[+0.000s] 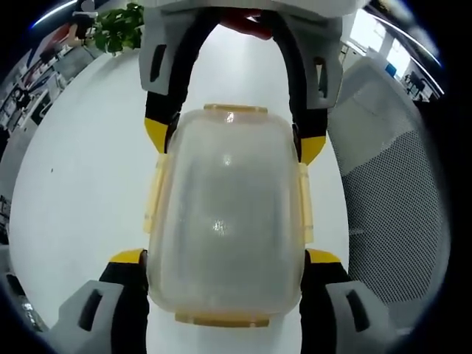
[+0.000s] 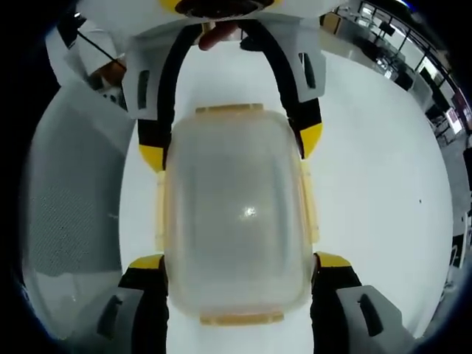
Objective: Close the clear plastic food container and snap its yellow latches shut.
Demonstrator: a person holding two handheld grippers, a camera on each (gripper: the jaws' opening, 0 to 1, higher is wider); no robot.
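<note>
A: Where's the container?

B: The clear plastic container (image 1: 225,214) sits on the white counter (image 1: 88,184), squarely between the two hand-held grippers, with its lid on. In the left gripper view the left hand-held gripper (image 1: 225,258) rises from the bottom, one yellow-tipped jaw on each side of the near end. The right hand-held gripper (image 1: 236,136) comes in from the top, straddling the far end the same way.

A: Are they gripping it?

B: Both are spread wide around the box. Whether the tips press its walls I can't tell.

A: And the latches?

B: The yellow latches (image 1: 302,203) lie along all four edges; from here I can't tell if they're snapped.

A: Anything else?

B: A grey mesh chair (image 1: 391,199) beside the counter, and a green plant (image 1: 122,26) beyond it.
</note>
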